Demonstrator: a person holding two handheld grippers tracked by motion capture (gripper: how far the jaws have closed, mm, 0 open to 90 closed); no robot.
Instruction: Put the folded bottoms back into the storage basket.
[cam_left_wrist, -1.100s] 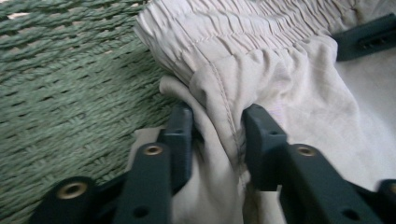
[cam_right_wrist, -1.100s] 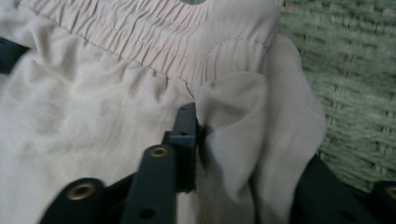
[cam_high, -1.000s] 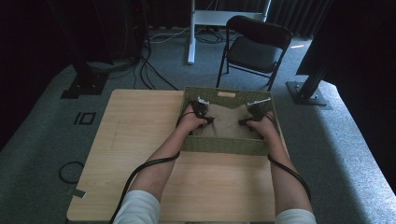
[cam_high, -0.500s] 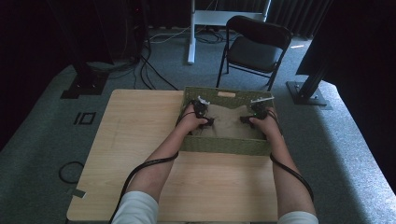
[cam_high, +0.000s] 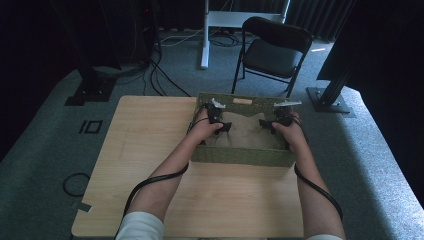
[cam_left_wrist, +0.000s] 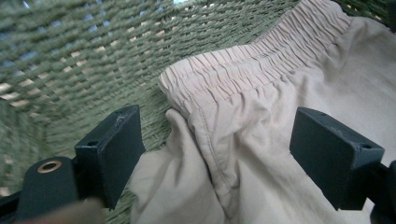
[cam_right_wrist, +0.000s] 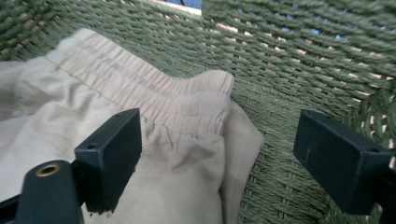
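Beige elastic-waisted cloth garment (cam_high: 245, 131) lies flat inside green woven basket (cam_high: 240, 156), waistband along far wall. My left gripper (cam_left_wrist: 219, 158) and right gripper (cam_right_wrist: 219, 158) (jaws just spread, nothing pinched) hover over its two waistband corners.

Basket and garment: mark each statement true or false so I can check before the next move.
1. The beige garment lies inside the green woven basket. True.
2. The left gripper is clamped on the waistband. False: its jaws have just been opening and stand apart from the cloth.
3. The right gripper is open. True; its jaws have just been opening.
4. The basket sits on the floor. False: it is on the wooden table.
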